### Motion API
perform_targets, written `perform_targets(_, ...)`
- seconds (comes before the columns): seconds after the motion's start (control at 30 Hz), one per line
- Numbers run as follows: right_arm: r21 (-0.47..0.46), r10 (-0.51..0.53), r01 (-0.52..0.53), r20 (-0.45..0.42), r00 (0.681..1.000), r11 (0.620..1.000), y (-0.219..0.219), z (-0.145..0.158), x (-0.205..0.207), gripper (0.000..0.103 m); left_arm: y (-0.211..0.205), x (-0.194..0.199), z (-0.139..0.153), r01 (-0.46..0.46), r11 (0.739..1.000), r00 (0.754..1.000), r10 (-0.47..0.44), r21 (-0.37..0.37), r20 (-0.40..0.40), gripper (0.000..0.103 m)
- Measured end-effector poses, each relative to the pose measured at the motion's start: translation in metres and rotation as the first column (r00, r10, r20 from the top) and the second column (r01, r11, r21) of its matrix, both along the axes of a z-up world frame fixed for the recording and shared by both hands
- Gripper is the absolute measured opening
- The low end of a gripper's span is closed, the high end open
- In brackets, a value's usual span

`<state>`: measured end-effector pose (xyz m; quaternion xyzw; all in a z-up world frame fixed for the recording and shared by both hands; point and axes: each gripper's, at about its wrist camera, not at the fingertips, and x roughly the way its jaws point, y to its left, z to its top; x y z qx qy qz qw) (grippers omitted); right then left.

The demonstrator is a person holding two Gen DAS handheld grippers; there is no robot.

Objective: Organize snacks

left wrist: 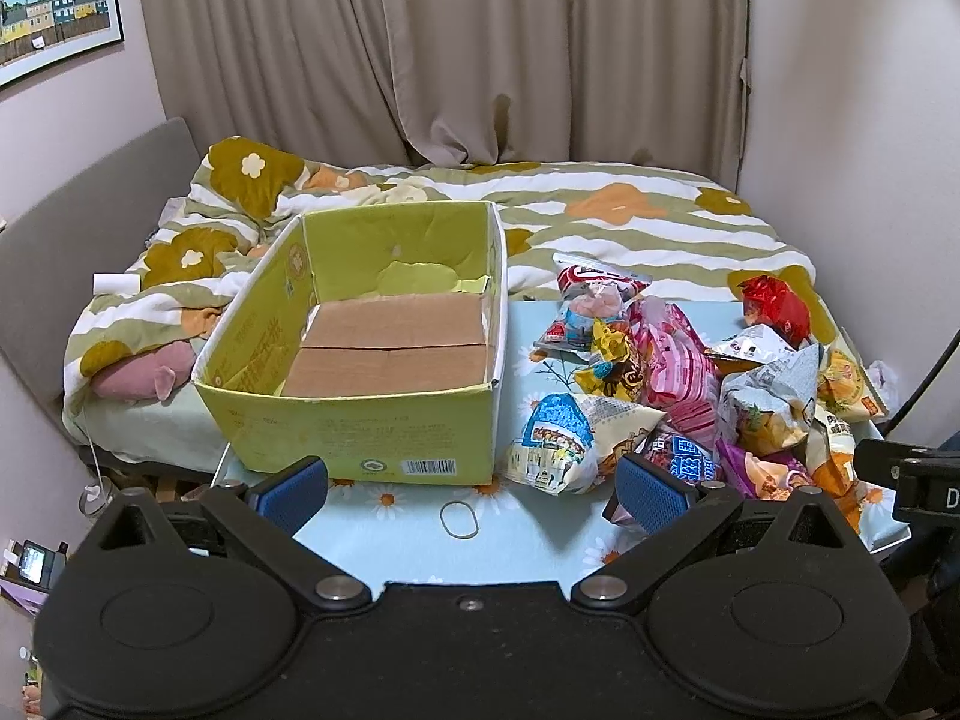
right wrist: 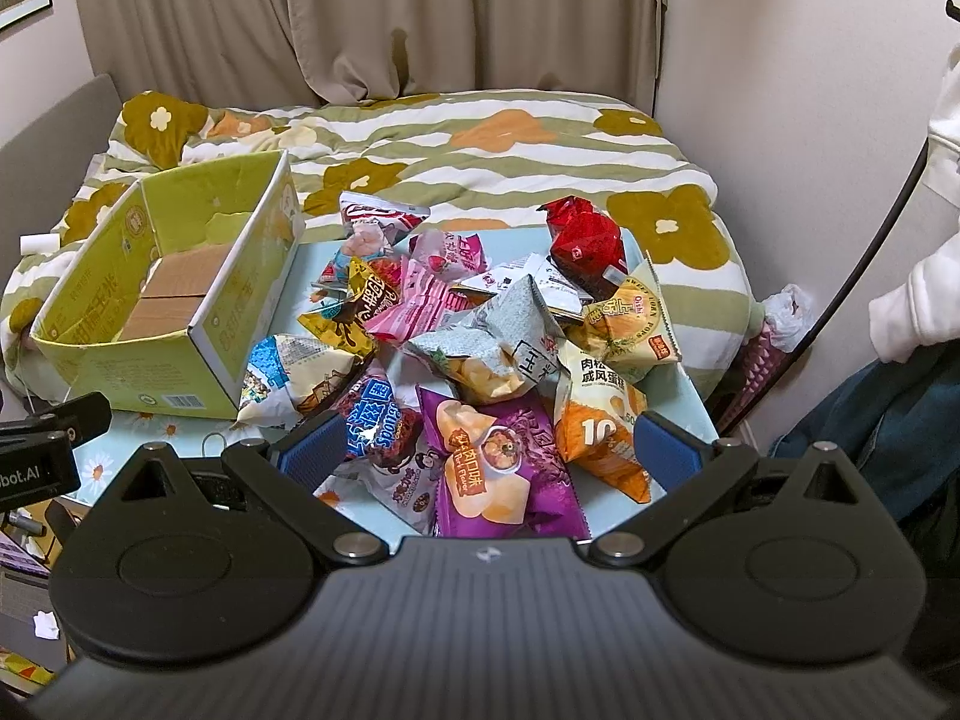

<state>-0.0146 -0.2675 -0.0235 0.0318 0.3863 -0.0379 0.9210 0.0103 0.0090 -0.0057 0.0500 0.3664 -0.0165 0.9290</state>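
Observation:
An empty green cardboard box [left wrist: 360, 438] with a brown floor stands on the left of a light blue flowered table [left wrist: 528, 546]; it also shows in the right wrist view [right wrist: 150, 372]. A pile of several snack bags [left wrist: 678, 384] lies to its right, also in the right wrist view [right wrist: 480, 330], with a purple bag [right wrist: 504, 468] nearest and a red bag [right wrist: 585, 240] at the back. My left gripper [left wrist: 471, 495] is open and empty before the box's near right corner. My right gripper [right wrist: 489, 450] is open and empty, above the purple bag.
A rubber band [left wrist: 459, 519] lies on the table in front of the box. A bed with a flowered striped quilt [left wrist: 600, 210] lies behind the table, curtains beyond. A person's white sleeve [right wrist: 924, 300] is at the right edge.

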Motion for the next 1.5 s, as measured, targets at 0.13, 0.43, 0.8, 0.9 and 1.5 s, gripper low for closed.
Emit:
perform_targets(0.13,0.002,-0.001,0.001,-0.001,1.000,1.000,0.000,0.000,0.000,0.103,-0.001,0.001,0.000,0.003,1.000,1.000,-0.003,0.000,-0.004,0.103)
perform_targets(0.43,0.002,0.008,-0.008,0.002,1.000,1.000,0.002,-0.001,-0.002,0.103,-0.004,0.002,0.000,0.019,1.000,1.000,-0.019,0.002,-0.006,0.103)
perform_targets(0.8,-0.005,0.009,-0.009,0.007,1.000,1.000,0.006,0.000,-0.004,0.103,-0.006,0.001,0.001,0.035,0.999,0.999,-0.035,0.005,-0.008,0.103)
perform_targets(0.9,-0.006,0.010,-0.010,0.008,1.000,1.000,0.005,0.000,-0.004,0.103,-0.006,0.002,0.002,0.036,0.999,0.999,-0.036,0.005,-0.007,0.103)
perform_targets(1.5,0.002,-0.027,0.027,-0.040,0.999,1.000,-0.010,-0.021,-0.003,0.103,-0.004,0.031,-0.043,0.176,0.974,0.971,-0.196,-0.145,-0.135,0.103)
